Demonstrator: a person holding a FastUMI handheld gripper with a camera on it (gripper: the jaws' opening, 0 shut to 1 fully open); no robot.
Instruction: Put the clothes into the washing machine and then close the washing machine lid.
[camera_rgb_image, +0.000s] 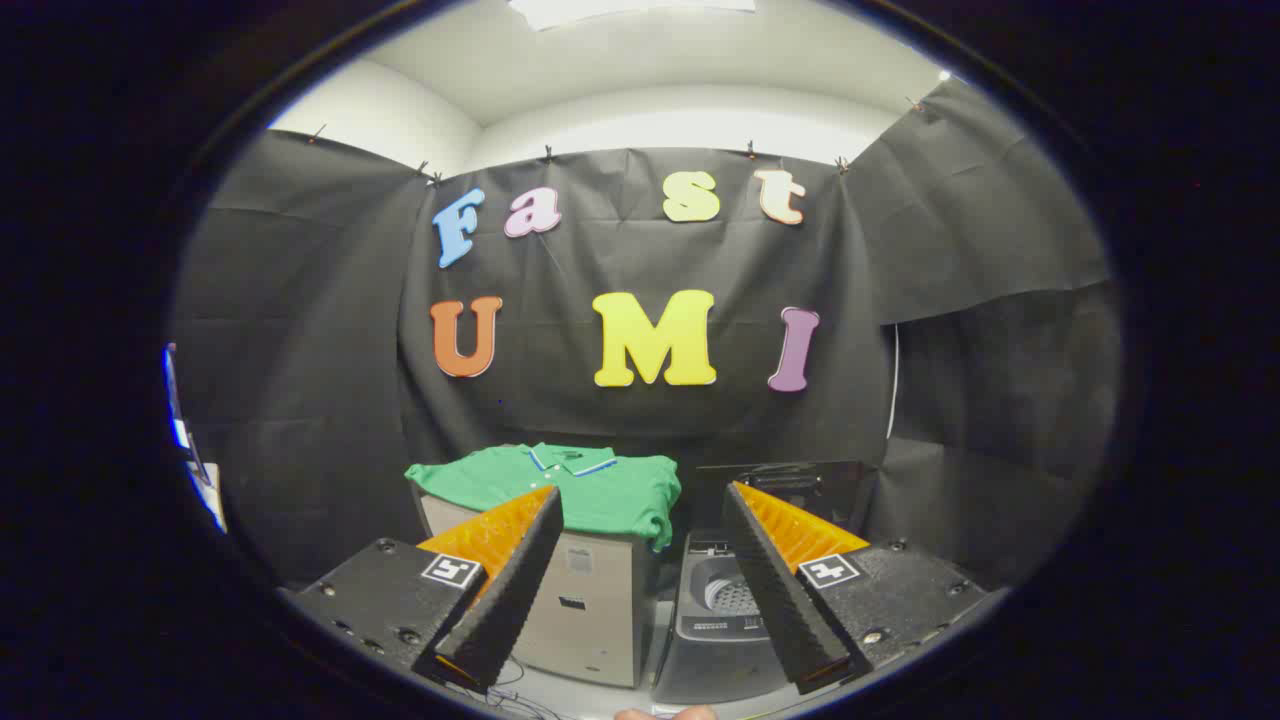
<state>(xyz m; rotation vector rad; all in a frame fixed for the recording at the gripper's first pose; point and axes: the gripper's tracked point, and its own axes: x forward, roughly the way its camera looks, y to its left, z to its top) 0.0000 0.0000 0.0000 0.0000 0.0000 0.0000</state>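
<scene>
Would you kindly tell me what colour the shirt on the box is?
Green, with a blue-and-white trimmed collar, seen in the gripper view: shirt, beyond the open gripper.

Green shirt (590, 488) (white-striped blue collar), grey washing machine (722, 610), beige box (590, 610).

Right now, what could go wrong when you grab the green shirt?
The open gripper is still well short of the green shirt, so shutting now would catch nothing. The shirt hangs over the box edge; a loose pinch might drop it beside the washing machine, not into its open drum.
</scene>
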